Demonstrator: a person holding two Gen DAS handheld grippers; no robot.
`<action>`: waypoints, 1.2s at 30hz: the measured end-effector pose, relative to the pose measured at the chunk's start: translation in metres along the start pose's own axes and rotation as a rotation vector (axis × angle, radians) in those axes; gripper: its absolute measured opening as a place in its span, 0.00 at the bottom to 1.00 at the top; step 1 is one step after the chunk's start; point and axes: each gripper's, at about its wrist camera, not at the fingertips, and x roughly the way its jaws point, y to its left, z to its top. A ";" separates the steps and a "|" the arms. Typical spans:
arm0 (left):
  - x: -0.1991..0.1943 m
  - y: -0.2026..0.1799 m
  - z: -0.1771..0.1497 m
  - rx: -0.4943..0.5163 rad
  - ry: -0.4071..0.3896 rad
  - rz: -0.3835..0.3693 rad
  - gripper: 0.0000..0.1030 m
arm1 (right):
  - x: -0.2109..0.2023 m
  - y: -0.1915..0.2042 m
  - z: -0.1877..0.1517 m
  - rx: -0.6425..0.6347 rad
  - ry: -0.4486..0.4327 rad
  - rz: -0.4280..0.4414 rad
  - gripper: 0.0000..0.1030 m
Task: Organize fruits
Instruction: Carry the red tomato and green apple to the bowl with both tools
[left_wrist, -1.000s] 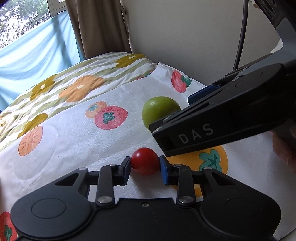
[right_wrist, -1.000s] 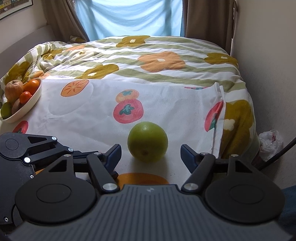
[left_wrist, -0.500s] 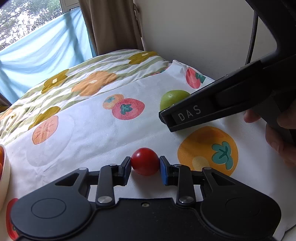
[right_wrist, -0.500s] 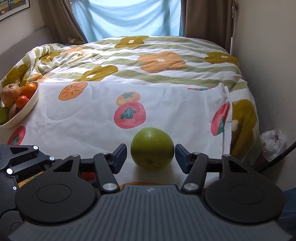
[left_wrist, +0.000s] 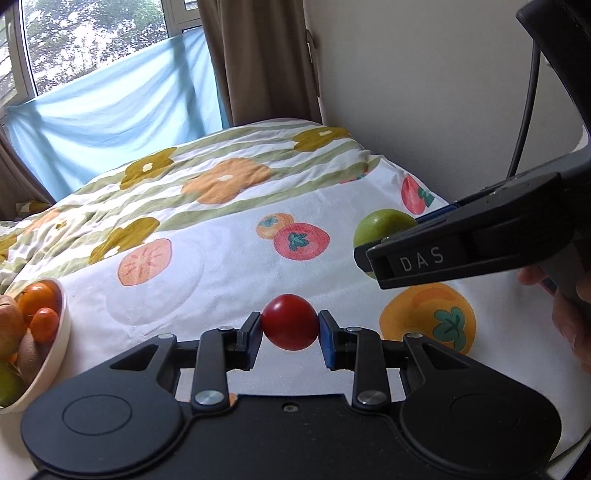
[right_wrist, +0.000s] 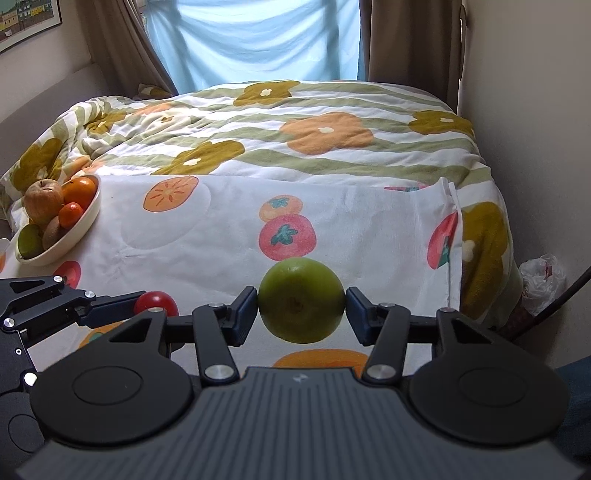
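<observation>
Two tongs side by side, left (left_wrist: 290, 327) gripping red tomato (left_wrist: 290, 326), right (right_wrist: 301, 301) gripping green fruit (right_wrist: 301, 300), fruit bowl (right_wrist: 86, 218) far left

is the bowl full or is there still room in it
Fairly full. The bowl holds a heap of fruit: an apple, oranges, kiwis and a green fruit, stacked above the rim. Remaining room: cannot tell.

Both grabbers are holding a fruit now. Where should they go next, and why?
Probably carry both across to the white bowl on the left. The left gripper is shut on the red tomato, and the right gripper, whose jaws have just been closing, pinches the green fruit. The bowl already holds the other fruit.
</observation>
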 end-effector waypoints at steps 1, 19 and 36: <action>-0.007 0.003 0.001 -0.011 -0.008 0.009 0.35 | -0.005 0.004 0.002 -0.001 -0.001 0.005 0.65; -0.090 0.117 0.008 -0.146 -0.062 0.205 0.35 | -0.040 0.125 0.056 -0.125 -0.052 0.163 0.65; -0.087 0.268 -0.025 -0.207 -0.001 0.312 0.35 | 0.016 0.265 0.093 -0.172 -0.032 0.244 0.65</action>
